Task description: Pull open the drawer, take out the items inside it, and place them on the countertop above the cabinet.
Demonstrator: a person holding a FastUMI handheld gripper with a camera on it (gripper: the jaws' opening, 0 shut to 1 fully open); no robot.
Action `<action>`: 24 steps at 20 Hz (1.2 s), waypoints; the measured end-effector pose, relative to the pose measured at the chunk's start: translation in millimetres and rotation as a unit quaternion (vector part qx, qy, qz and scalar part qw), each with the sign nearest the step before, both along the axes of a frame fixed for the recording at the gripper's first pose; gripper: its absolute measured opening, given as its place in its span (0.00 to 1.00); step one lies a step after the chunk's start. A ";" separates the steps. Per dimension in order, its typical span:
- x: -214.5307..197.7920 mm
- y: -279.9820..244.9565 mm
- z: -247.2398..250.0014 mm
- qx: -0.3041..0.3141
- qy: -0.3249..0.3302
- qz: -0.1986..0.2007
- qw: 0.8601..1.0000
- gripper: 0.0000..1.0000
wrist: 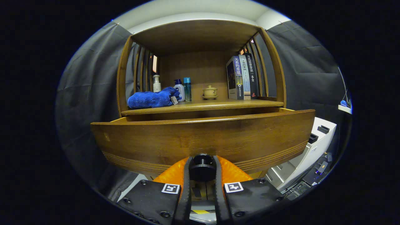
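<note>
- The cabinet (200,62) stands straight ahead, and its desk (203,106) already carries a blue towel (151,98), bottles and books.
- The drawer (203,137) is partly out; whatever is inside is hidden behind its front.
- My tongs (202,175) are nearly closed, both fingers pressing the black knob (202,167).
- I judge a straight, level pull is best, so the grip doesn't slip.

Wooden drawer (203,137) stands pulled out below the countertop (200,107), black knob (202,168) facing forward.
</note>
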State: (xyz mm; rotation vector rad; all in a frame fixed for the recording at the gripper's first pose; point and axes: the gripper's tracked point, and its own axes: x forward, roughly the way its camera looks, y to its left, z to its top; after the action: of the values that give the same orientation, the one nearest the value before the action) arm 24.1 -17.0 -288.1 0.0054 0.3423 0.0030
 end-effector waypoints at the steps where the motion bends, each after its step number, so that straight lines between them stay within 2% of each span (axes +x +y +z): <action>1: -6.1 -0.1 0.7 0.000 0.002 0.000 1.000 0.38; 10: -42.7 -1.0 1.8 0.006 0.021 -0.002 1.000 0.38; 16: -45.7 0.6 -4.7 -0.001 0.023 -0.003 1.000 0.39; 24: -46.5 6.2 -5.4 -0.005 0.021 0.005 1.000 0.59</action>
State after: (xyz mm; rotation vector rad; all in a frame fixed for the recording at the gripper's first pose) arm -22.4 -10.8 -293.4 -0.0057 0.3844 0.0120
